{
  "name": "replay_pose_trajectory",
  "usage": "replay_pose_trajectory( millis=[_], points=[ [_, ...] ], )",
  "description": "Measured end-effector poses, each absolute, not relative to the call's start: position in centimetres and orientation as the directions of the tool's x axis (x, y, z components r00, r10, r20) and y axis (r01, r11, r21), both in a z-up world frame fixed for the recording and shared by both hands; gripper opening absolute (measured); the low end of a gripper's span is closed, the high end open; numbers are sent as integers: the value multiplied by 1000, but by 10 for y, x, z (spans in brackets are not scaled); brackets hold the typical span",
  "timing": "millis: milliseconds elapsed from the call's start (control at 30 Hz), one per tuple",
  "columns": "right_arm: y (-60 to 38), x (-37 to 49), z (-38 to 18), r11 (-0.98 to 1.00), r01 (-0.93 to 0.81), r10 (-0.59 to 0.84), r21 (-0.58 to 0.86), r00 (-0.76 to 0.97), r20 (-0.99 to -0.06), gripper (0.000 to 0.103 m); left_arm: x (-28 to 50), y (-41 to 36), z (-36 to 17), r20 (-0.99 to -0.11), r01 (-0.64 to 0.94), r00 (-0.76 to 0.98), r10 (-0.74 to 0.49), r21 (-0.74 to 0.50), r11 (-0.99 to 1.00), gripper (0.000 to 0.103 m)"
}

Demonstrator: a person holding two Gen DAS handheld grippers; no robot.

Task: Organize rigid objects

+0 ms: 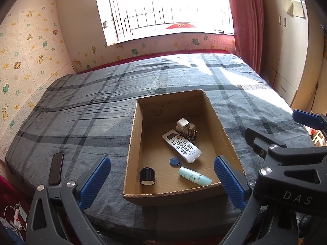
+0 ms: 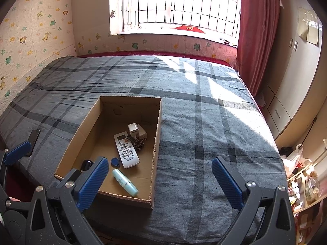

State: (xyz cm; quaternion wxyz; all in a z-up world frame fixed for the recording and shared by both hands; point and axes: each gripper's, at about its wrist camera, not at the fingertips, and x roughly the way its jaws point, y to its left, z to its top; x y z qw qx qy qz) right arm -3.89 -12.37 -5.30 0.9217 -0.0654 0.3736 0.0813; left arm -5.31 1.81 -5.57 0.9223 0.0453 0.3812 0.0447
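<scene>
you had most of it done: the remote (image 1: 181, 146), charger (image 1: 184, 124), blue tag (image 1: 175, 160), black jar (image 1: 147, 176) and tube (image 1: 194, 176) lay inside the cardboard box (image 1: 133, 143) on the bed (image 1: 81, 110). the phone (image 1: 56, 167) was left outside. your left tool (image 1: 161, 180) and right tool (image 2: 160, 180) both gaped, empty.

A home bedroom: a wide bed (image 2: 143, 85) under a grey plaid sheet, cartoon-animal wall padding (image 1: 26, 47) alongside it, a barred window (image 2: 179, 10) with a red curtain (image 2: 257, 30), and a pale built-in wardrobe (image 2: 296, 71) to the right
</scene>
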Motion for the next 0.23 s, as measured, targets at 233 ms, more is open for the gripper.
replay_pose_trajectory(
  millis=[233],
  points=[
    [-124,-36,-55,978,-200,103,-57,705,-702,103,-48,17,-59,-705,-38,700,112,119,992,103]
  ],
)
